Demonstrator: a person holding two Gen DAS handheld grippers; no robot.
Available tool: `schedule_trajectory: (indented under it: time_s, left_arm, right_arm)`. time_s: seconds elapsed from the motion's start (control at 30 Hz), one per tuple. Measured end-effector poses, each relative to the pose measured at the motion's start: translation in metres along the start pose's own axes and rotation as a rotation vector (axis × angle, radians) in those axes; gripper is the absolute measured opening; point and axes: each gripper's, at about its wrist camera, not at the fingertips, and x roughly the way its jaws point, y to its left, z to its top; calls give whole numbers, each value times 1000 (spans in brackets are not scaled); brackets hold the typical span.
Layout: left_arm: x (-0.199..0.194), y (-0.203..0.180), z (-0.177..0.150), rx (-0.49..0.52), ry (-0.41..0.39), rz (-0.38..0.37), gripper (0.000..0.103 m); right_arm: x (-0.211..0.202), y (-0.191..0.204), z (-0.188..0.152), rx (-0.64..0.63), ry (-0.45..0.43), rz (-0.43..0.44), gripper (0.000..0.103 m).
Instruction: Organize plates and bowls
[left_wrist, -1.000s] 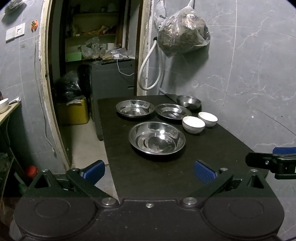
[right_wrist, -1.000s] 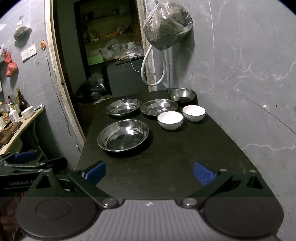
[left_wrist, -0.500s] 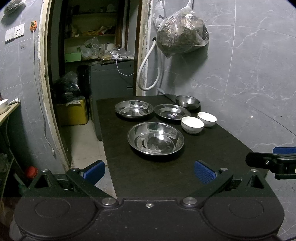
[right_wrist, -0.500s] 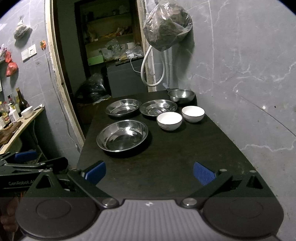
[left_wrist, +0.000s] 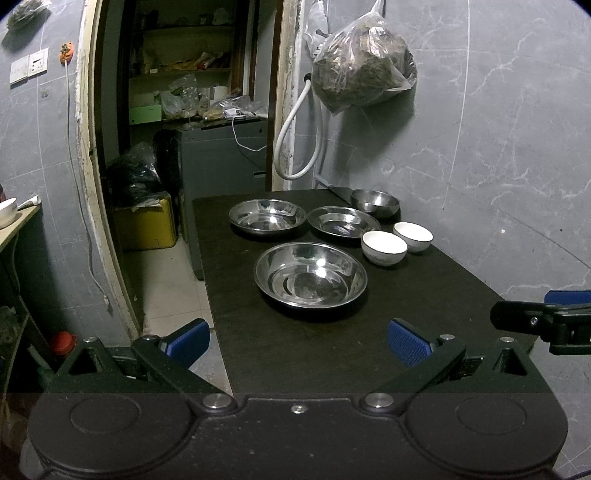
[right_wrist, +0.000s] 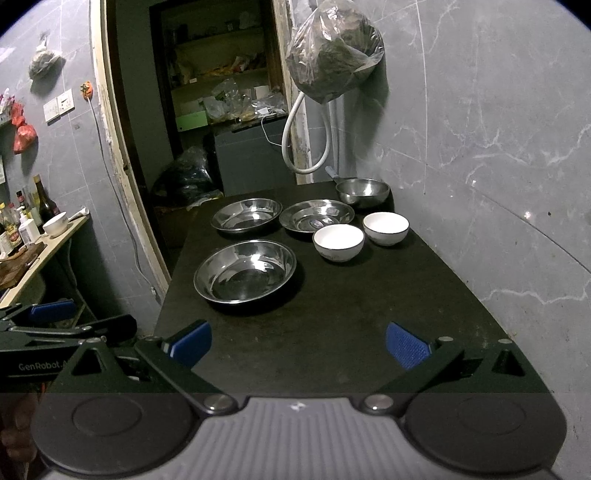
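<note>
So far nothing stacked: on the black table (left_wrist: 332, 354) sit three steel plates (left_wrist: 311, 275), two white bowls (left_wrist: 384, 248) and a steel bowl (left_wrist: 375, 201), all apart, while my left claw (left_wrist: 297, 338) and right claw (right_wrist: 297, 338) gape empty.

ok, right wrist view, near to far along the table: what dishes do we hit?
Large steel basin → near white bowl → far white bowl → small steel bowl at the back by the wall.
</note>
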Motion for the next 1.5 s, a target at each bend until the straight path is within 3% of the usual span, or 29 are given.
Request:
schedule_trajectory:
  time_s: [1.5]
  left_arm:
    - [19,-5,-3,4,46,10,102]
  right_arm:
    - [9,-7,1,13,23,3,103]
